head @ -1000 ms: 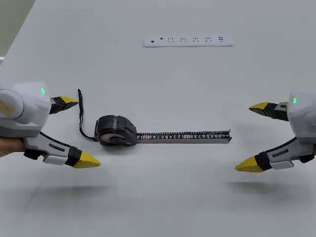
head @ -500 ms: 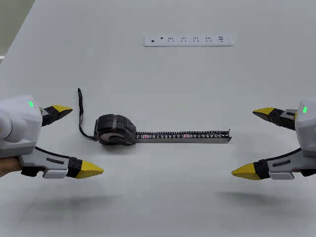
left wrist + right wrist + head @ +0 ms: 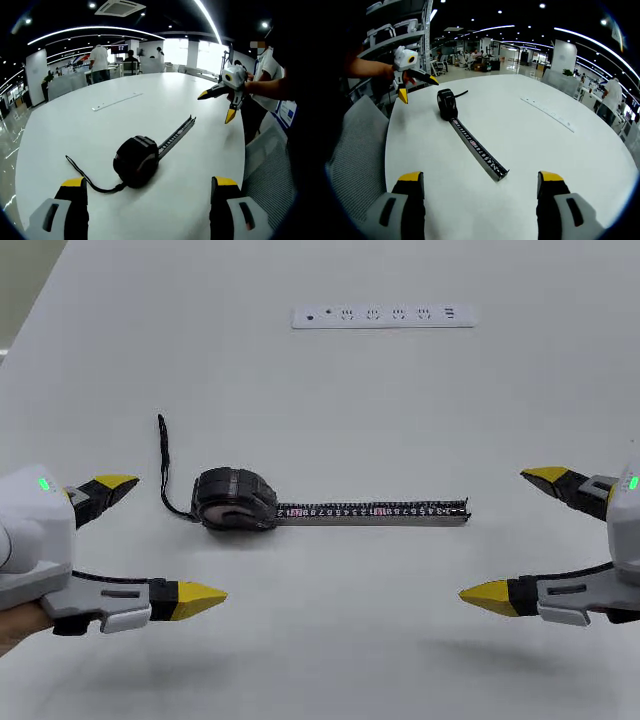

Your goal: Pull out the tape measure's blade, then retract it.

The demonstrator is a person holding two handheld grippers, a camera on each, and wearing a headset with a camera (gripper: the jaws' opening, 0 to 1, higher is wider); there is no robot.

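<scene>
Black tape measure (image 3: 235, 500), blade (image 3: 375, 511) drawn out, lies between left tool (image 3: 180, 537) and right tool (image 3: 492, 533), both spread.

My left gripper (image 3: 172, 537) and right gripper (image 3: 496, 534) look alike: a rounded white housing with a small green light, then pale grey jaws with a dark slot, a black band and a pointed yellow tip. From their own cameras I see the same grey, black and yellow jaws.
</scene>
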